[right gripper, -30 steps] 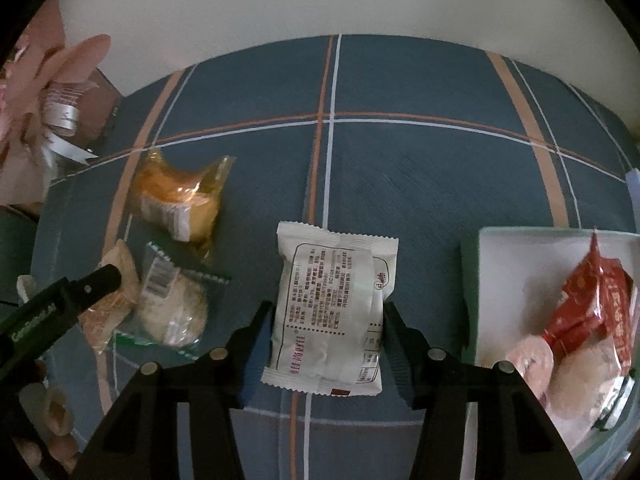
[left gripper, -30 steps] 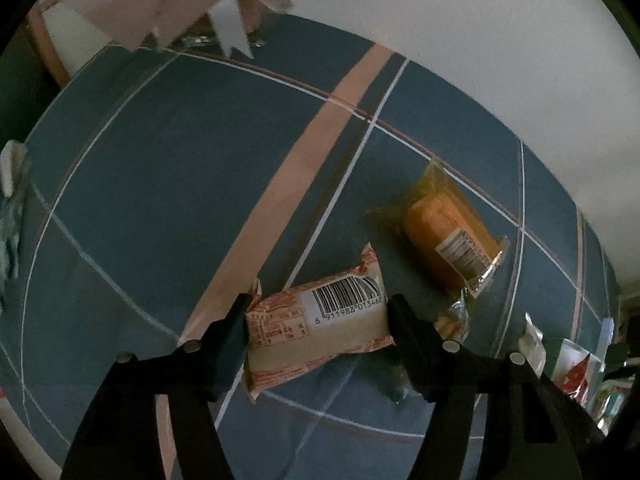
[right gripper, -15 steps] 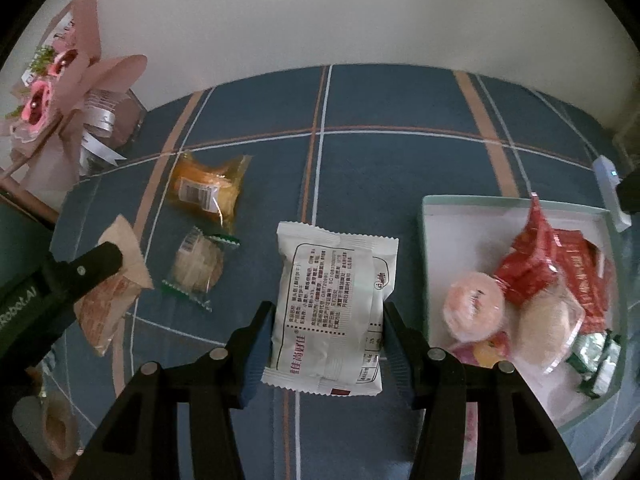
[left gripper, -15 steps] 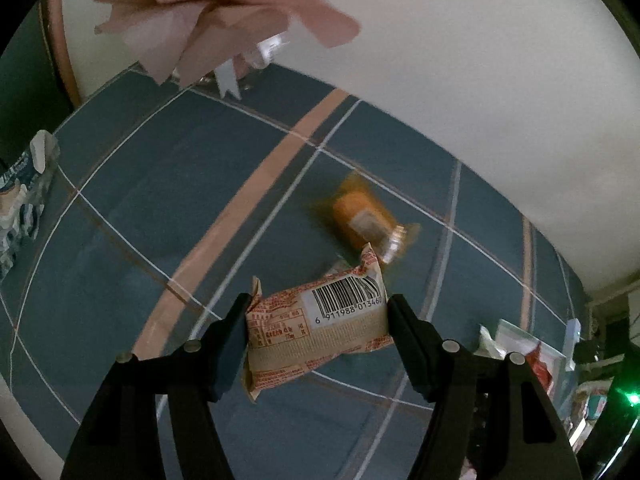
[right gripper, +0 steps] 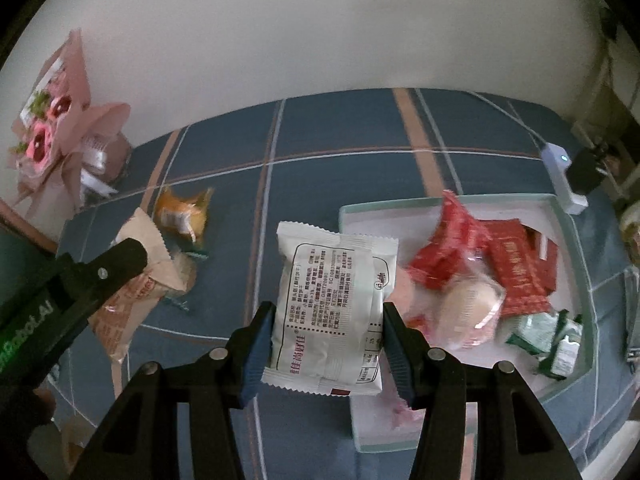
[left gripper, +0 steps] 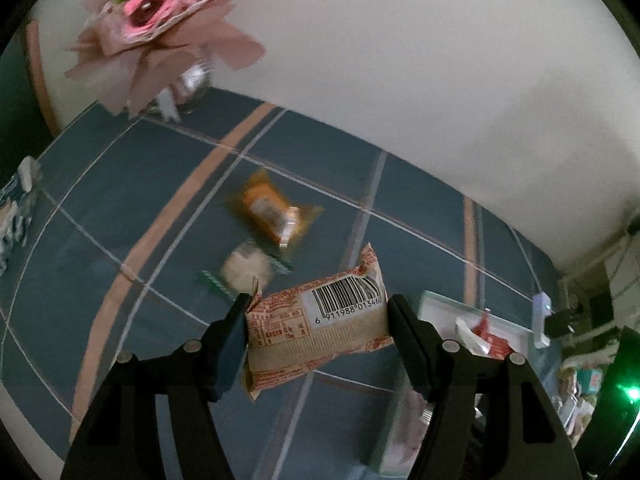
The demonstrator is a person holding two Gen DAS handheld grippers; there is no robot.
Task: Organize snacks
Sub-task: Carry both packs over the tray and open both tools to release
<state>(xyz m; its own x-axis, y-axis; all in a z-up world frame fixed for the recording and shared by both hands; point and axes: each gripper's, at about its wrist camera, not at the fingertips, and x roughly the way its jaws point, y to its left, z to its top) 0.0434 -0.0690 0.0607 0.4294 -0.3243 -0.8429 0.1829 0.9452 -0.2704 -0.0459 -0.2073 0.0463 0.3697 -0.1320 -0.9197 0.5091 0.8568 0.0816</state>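
a plain pale wall (right gripper: 320, 28) rises behind the worktop (right gripper: 344, 128), which wears a blue cloth crossed by tan and white stripes. a pink paper-wrapped bouquet (left gripper: 160, 20) stands at its far left corner in dim, even light.

A blue plaid tablecloth (right gripper: 340, 128) covers the table. Directly on it lie an orange packet (right gripper: 182, 214), a tray (right gripper: 568, 376), and a bouquet (right gripper: 60, 140) at the far-left corner.
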